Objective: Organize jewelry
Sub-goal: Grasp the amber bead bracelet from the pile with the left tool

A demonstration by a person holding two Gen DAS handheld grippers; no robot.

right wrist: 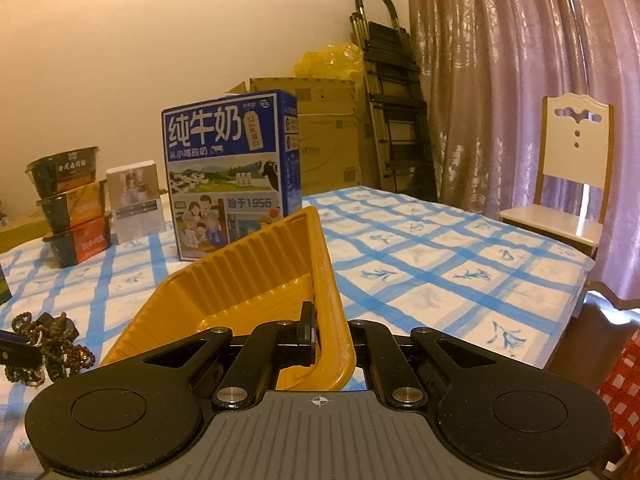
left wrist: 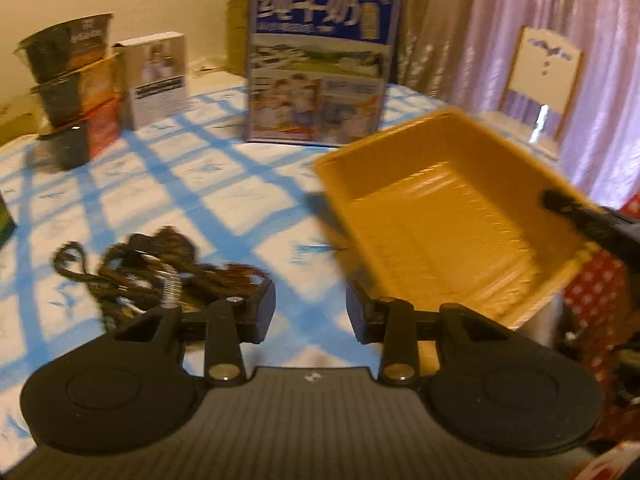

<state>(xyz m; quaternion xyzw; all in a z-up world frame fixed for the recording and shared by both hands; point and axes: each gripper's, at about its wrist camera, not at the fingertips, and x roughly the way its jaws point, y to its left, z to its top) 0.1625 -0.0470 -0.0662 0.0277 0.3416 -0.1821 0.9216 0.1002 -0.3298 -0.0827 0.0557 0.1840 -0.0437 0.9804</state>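
Now the black left gripper (left wrist: pixel 311 314) has its jaws apart, with only the blue-and-white checked tablecloth (left wrist: pixel 224 200) showing between them. Nothing is held there. The tangled pile of dark brown bead jewelry (left wrist: pixel 156 276) lies on the cloth just beside its left finger. The left wrist picture is blurry.

The black right gripper (right wrist: pixel 332 334) is clamped tight on the side wall of the yellow ribbed plastic tray (right wrist: pixel 256 280), and the tray is tipped up at a slant. From the left wrist view the tray looks bare inside.

Farther back on the table stand a tall blue milk carton box (right wrist: pixel 228 176), a small white box (right wrist: pixel 136 200) and three stacked dark food bowls (right wrist: pixel 70 204). A white wooden chair (right wrist: pixel 568 184) stands beside the pink curtain (right wrist: pixel 520 80).
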